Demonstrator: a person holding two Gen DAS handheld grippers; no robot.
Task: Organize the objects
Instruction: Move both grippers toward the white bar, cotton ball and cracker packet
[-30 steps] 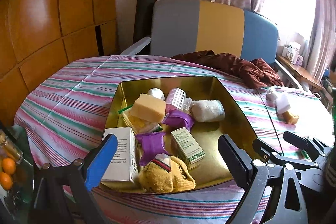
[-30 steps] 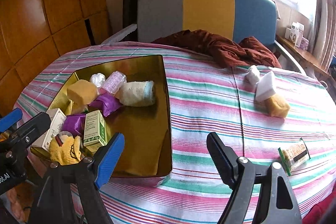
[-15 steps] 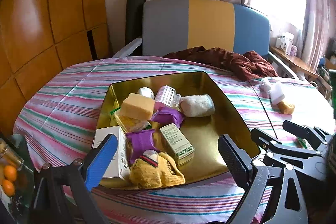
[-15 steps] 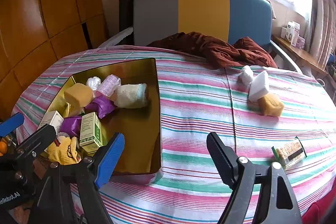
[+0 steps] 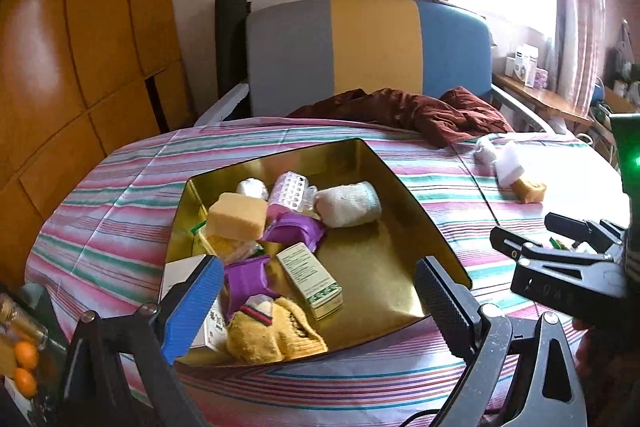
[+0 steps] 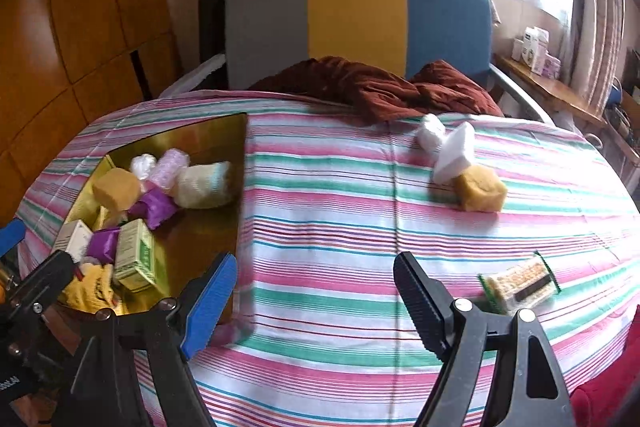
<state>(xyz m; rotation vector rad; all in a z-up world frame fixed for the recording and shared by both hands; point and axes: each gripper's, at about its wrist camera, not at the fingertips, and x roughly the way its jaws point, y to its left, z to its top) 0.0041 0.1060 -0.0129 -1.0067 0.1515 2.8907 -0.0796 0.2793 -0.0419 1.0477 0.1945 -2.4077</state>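
Objects for sorting lie in two places: most are heaped in the gold tray [image 5: 404,195] on the left of the striped table [image 6: 320,219], the rest lie loose on the cloth to the right. In the tray are a yellow sponge [image 5: 238,219], a rolled white sock [image 5: 348,207], purple packets [image 5: 294,231], a green box [image 5: 310,279], a white box [image 6: 74,237] and a yellow sock [image 5: 272,335].

The left gripper [image 5: 318,301] hangs over the tray's near edge, tilted downward, jaws apart and empty. The right gripper [image 6: 314,293] points down at bare cloth just right of the tray, jaws likewise spread wide with nothing between them.

The blue finger [image 5: 194,307] covers most of the white box in the left view, and items under the sponge are hard to make out. The right view is blurred near the tray's edge.

Loose on the cloth are a white wad [image 6: 430,133], a white block [image 6: 454,153] leaning on a second sponge [image 6: 480,193], and a snack bar [image 6: 520,283] just beside the right gripper's black finger [image 6: 420,301]. A dark red cloth [image 6: 372,87] lies at the far edge, before a tricolour chair [image 6: 356,19].
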